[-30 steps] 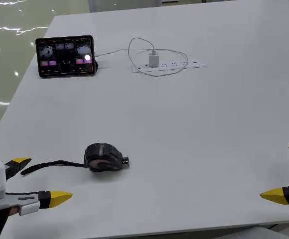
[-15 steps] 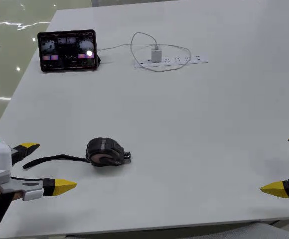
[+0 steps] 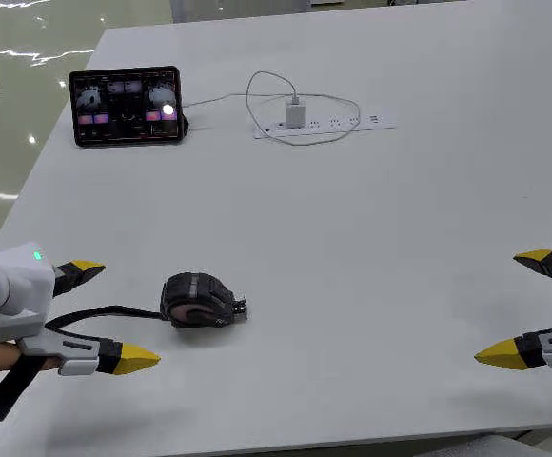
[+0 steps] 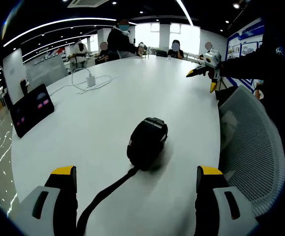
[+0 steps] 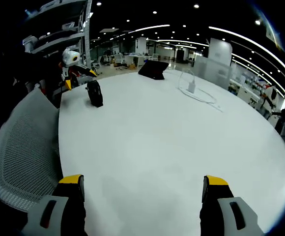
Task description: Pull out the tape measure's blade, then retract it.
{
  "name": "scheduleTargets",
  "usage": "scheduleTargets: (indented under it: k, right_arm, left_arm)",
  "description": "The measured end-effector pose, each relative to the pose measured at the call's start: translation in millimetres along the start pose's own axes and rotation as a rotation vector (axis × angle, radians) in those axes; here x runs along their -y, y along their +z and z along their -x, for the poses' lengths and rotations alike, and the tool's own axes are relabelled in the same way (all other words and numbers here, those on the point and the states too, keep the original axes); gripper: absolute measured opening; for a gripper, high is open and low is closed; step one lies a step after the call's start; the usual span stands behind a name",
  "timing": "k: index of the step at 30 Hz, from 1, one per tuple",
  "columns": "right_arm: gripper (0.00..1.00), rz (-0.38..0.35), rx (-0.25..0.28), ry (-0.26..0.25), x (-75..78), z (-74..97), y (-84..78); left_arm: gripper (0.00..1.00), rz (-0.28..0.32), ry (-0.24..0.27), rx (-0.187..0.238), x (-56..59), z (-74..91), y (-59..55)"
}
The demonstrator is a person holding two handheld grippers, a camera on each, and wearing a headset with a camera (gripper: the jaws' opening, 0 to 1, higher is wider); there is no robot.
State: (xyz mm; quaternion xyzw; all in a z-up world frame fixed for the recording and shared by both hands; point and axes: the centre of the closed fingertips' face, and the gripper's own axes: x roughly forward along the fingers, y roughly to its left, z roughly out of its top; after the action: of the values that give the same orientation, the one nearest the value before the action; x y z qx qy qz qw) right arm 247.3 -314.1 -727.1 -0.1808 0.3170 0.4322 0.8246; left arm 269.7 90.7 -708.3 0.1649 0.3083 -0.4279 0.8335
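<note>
Most of the risk, as we judge it, starts with the broad white tabletop (image 3: 371, 248): it looks smooth, so the tape measure (image 3: 197, 301) could skate across it if we tug the blade while the case is unheld. The tablet (image 3: 126, 105) at the upper left and the power strip (image 3: 343, 122) at the upper middle of the head view sit well apart from the work, so a blade drawn rightward should miss them. The left claw (image 3: 116, 314), jaws spread wide, hovers at the lower left. The right claw (image 3: 511, 307), likewise spread and holding nothing, waits at the lower right, well apart from the case. The tape measure lies left of centre in the lower part, just ahead of the left claw, its blade wound in as far as we can see. Its black strap (image 4: 107, 194) trails back between the left jaws, so we might pinch strap instead of case. A released blade could snap home and jerk the case. The tabletop's near edge runs close below both claws and its left edge slants close by, so our open room lies rightward and toward the top.
</note>
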Motion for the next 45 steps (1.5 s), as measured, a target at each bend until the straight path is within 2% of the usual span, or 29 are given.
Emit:
scheduleTargets:
  k: [4, 7, 11, 22, 28, 35, 38, 45]
  right_arm:
    - [0.99, 0.025, -0.004, 0.018, -3.2, -7.6, 6.7]
    - [0.99, 0.041, -0.004, 0.024, -3.7, -12.6, 11.9]
    - [0.99, 0.065, -0.006, 0.037, -4.2, -20.2, 19.6]
    - [0.99, 0.102, 0.0, 0.081, -14.2, -47.0, 36.8]
    - [0.99, 0.132, 0.001, 0.108, -23.1, -60.5, 45.9]
    - [0.99, 0.165, 0.012, 0.136, -33.0, -76.0, 61.6]
    - [0.99, 0.18, 0.02, 0.148, -37.6, -82.9, 69.1]
    - [0.99, 0.199, 0.026, 0.171, -44.5, -96.4, 79.2]
  left_arm:
    - [0.99, -0.022, -0.028, -0.016, -0.2, -7.6, 7.7]
    - [0.99, -0.045, -0.053, -0.037, 0.6, -14.0, 8.7]
    - [0.99, -0.092, -0.087, -0.092, 4.1, -22.5, 7.2]
    - [0.96, -0.166, -0.158, -0.152, 15.0, -45.2, 15.2]
    - [0.9, -0.201, -0.196, -0.176, 22.3, -53.8, 16.6]
    - [0.87, -0.25, -0.21, -0.19, 27.2, -61.1, 20.1]
    - [0.86, -0.305, -0.195, -0.199, 23.4, -65.7, 20.1]
    - [0.7, -0.311, -0.24, -0.208, 28.5, -67.5, 23.9]
